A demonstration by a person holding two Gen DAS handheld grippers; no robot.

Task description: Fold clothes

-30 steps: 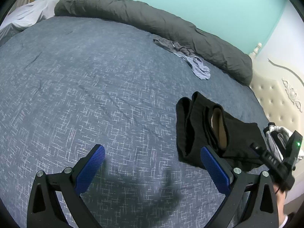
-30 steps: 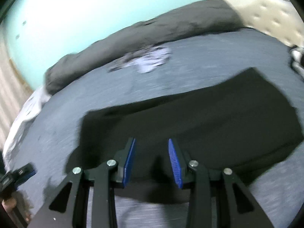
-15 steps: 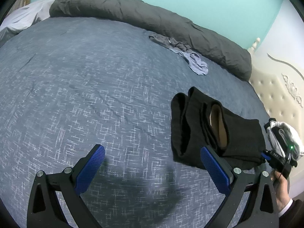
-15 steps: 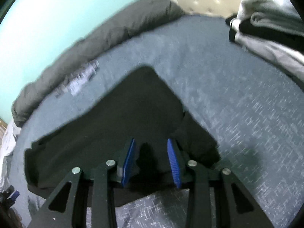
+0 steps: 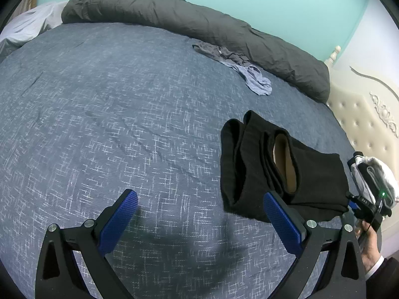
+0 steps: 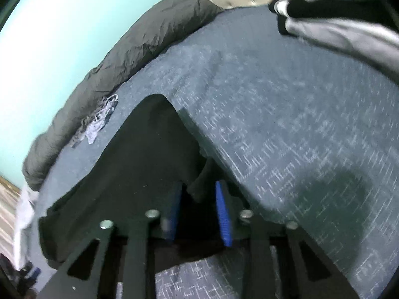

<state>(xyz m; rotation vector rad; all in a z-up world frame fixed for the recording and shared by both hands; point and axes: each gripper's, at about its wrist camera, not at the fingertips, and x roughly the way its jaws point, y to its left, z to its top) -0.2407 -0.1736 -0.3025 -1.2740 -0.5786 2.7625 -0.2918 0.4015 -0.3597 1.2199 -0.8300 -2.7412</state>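
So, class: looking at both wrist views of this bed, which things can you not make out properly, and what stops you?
- Black garment, right wrist view: its near edge is hidden behind the right gripper, whose jaws are closing with a fold between them.
- Folded pile, right wrist view: cut off by the top edge, blurred.
- Person's hand, left wrist view: mostly cut off at the right edge.
- Small blue-grey garment: too crumpled to identify.

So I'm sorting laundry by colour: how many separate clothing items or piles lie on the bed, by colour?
Black: 1, the folded black garment
Blue-grey: 1, the crumpled garment
White and black: 1, the stacked pile
Total: 3
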